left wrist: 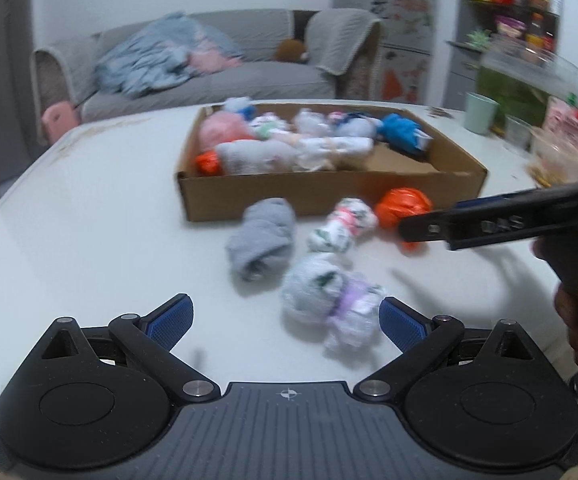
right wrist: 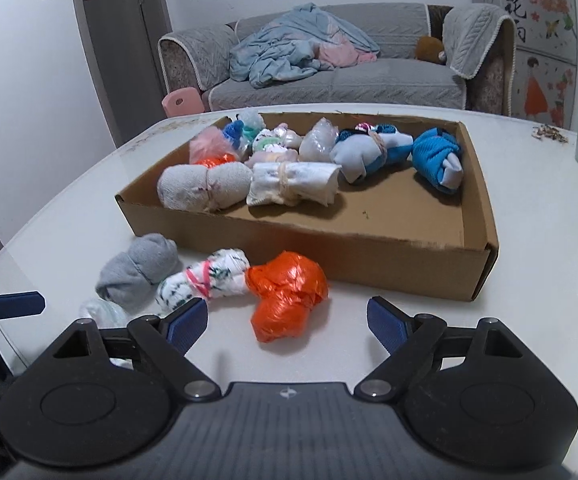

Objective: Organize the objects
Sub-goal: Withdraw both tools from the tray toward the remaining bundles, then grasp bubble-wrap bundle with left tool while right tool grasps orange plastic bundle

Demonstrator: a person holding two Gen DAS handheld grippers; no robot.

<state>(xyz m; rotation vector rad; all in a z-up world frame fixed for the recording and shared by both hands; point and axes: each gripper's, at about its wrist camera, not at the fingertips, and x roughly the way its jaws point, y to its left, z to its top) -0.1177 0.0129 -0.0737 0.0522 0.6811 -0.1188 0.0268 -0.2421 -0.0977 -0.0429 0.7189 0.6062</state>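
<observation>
A shallow cardboard box [right wrist: 369, 256] on the white table holds several rolled bundles; it also shows in the left wrist view [left wrist: 329, 196]. In front of it lie a grey sock roll [right wrist: 137, 268], a white floral roll [right wrist: 205, 278] and an orange plastic bundle [right wrist: 287, 294]. A white and lilac bundle [left wrist: 329, 300] lies nearest my left gripper [left wrist: 285, 318], which is open and empty just before it. My right gripper [right wrist: 287, 322] is open and empty, just short of the orange bundle [left wrist: 403, 206]. The grey roll [left wrist: 261, 236] and floral roll [left wrist: 341, 224] also show in the left wrist view.
A green cup [left wrist: 481, 112] and food containers [left wrist: 561, 152] stand at the table's right. A grey sofa [right wrist: 329, 68] with a blue blanket is behind the table. A pink stool [right wrist: 181, 102] stands by the sofa.
</observation>
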